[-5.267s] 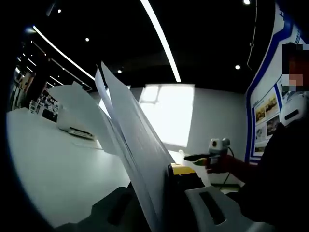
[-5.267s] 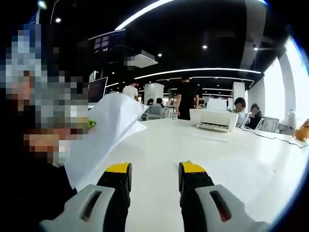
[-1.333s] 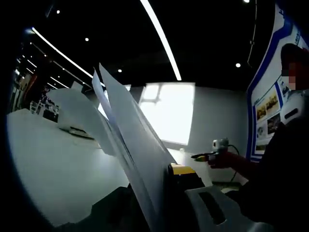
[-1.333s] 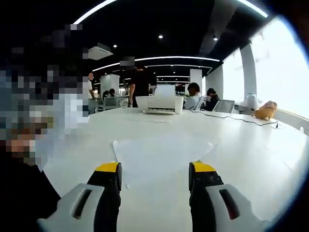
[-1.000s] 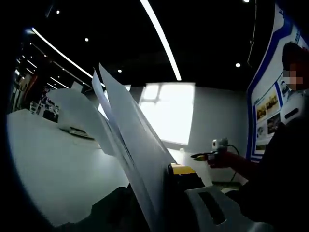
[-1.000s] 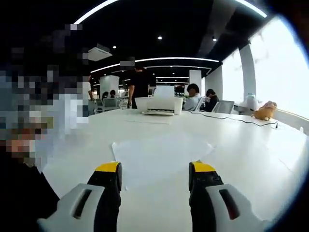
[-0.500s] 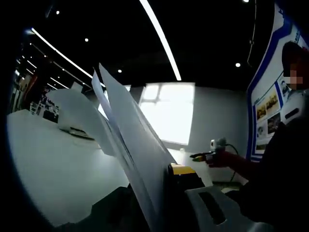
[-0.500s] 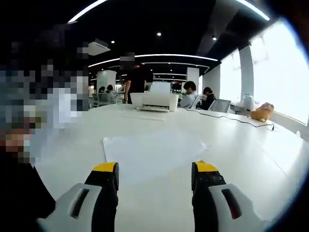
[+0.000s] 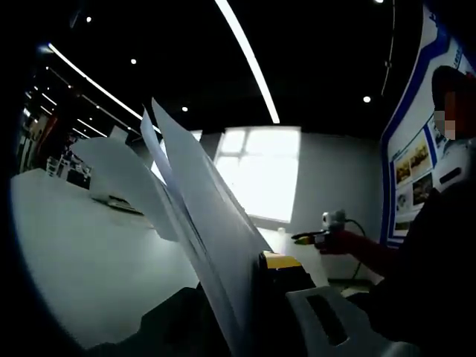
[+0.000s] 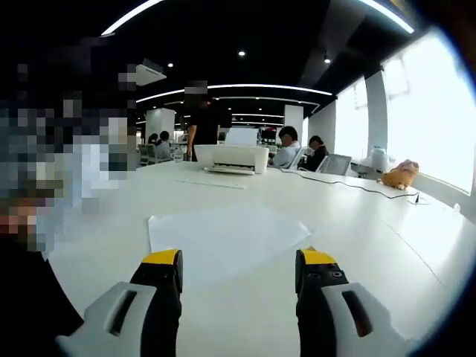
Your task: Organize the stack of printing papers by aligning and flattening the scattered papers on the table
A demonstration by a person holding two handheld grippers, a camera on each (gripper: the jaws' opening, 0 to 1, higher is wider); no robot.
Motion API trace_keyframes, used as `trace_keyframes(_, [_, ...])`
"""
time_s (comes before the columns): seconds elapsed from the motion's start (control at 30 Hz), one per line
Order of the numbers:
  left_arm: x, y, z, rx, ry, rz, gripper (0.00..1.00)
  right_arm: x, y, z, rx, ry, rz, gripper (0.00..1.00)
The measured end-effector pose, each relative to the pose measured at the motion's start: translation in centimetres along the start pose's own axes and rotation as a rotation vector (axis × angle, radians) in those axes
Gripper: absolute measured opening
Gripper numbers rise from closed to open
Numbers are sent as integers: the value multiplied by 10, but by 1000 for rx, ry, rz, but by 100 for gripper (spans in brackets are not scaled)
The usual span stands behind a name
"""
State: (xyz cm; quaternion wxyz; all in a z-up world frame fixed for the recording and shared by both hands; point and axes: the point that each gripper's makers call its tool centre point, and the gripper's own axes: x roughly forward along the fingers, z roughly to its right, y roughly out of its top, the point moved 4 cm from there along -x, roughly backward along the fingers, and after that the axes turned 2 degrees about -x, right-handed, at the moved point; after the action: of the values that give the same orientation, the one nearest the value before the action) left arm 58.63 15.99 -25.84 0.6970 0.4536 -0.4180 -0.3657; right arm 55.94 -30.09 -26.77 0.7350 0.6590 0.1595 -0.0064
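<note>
Left gripper (image 9: 249, 286) jaws pinching a sheaf of papers (image 9: 201, 223), sheets standing up tilted above the white table (image 9: 82, 253), fanned apart at the top edge. Right gripper (image 10: 236, 260) jaws spread wide with nothing between them, low over the table, just short of the near edge of a single flat sheet (image 10: 223, 236) lying on it. White printer (image 10: 230, 158) sits farther back on the table beyond that sheet, with a cable (image 10: 349, 184) running off to its right; people sit behind the printer.
</note>
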Motion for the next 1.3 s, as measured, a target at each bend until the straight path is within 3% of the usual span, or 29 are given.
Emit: trace_keyframes(1.3, [0, -1, -1, -1, 7, -7, 9, 42, 0, 25, -10, 5, -73, 57])
